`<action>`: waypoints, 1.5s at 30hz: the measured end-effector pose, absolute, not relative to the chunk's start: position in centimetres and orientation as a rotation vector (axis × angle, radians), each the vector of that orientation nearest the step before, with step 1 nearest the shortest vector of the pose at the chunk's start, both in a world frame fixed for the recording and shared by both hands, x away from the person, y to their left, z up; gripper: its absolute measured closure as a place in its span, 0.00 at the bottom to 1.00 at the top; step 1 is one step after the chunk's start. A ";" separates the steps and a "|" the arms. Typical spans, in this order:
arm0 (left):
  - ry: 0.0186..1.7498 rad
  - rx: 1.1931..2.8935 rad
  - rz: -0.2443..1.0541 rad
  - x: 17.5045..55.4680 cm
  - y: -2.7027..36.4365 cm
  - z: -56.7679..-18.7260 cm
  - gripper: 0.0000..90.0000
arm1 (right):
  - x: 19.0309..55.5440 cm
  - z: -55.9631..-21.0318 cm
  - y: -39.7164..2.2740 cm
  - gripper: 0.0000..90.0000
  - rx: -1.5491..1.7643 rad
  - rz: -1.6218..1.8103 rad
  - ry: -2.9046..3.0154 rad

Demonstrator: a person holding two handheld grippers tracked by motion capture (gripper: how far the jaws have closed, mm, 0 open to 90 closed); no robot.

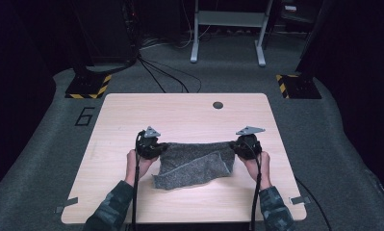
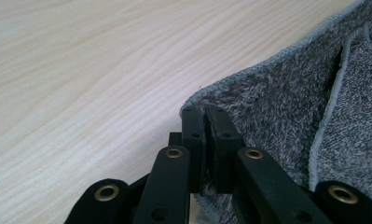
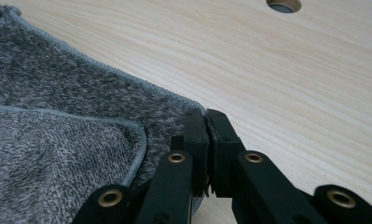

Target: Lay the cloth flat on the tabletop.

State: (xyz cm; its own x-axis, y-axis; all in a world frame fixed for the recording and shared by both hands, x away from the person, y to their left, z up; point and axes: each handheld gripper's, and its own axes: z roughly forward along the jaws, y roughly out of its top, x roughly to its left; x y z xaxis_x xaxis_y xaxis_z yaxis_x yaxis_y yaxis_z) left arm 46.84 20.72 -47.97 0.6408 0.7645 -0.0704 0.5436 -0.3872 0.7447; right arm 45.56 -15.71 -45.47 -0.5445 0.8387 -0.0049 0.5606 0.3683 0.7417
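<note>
A light wooden table with rounded corners stands on grey carpet. A round cable hole sits near its far edge. A grey towel lies partly on its near half, one layer folded over.

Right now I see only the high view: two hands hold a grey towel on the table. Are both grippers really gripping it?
Observer: Yes. In the left gripper view, the left gripper is shut on a corner of the grey towel.
Operator: And the other side?
Observer: The right gripper is likewise shut on the towel's edge at a corner.
Operator: Is the towel a single flat layer?
Observer: No. The right gripper view shows a second layer with a pale hemmed edge lying folded over the lower one.
Operator: Anything near the right jaws?
Observer: A round hole in the table sits farther off, beyond them.
</note>
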 end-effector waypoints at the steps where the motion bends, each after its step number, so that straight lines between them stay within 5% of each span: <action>1: 1.023 2.096 0.378 47.2 20.6 -48.2 0.96 | 46.0 -45.8 -15.5 0.97 1.219 0.994 2.249; 7: 1.078 2.128 0.408 52.0 20.5 -47.7 0.97 | 50.7 -45.4 -14.8 0.98 1.252 0.949 2.232; 13: 1.052 1.979 0.604 55.5 21.0 -38.5 0.98 | 55.0 -37.5 -13.5 0.98 1.157 0.949 2.084; 17: 0.929 1.900 0.785 53.6 21.3 -32.2 0.98 | 54.0 -30.7 -13.4 0.98 1.017 1.031 1.970; 21: 0.864 1.905 0.794 51.5 21.8 -31.6 0.98 | 51.3 -28.5 -13.9 0.98 0.950 1.094 1.938; 41: 0.851 2.065 0.413 39.9 22.7 -48.7 0.94 | 39.2 -46.3 -15.0 0.93 1.049 1.082 2.310; 45: 0.877 2.092 0.308 39.0 23.3 -49.5 0.79 | 37.9 -47.1 -15.7 0.86 1.069 1.089 2.335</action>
State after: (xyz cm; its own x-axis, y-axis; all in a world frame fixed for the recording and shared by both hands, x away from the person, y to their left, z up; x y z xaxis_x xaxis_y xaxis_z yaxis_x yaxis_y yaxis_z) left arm 39.03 23.30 -49.52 0.7268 0.6816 -0.0847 0.4790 -0.4147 0.7737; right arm 37.85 -15.66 -47.08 -0.6537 0.7567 0.0016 0.4874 0.4194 0.7658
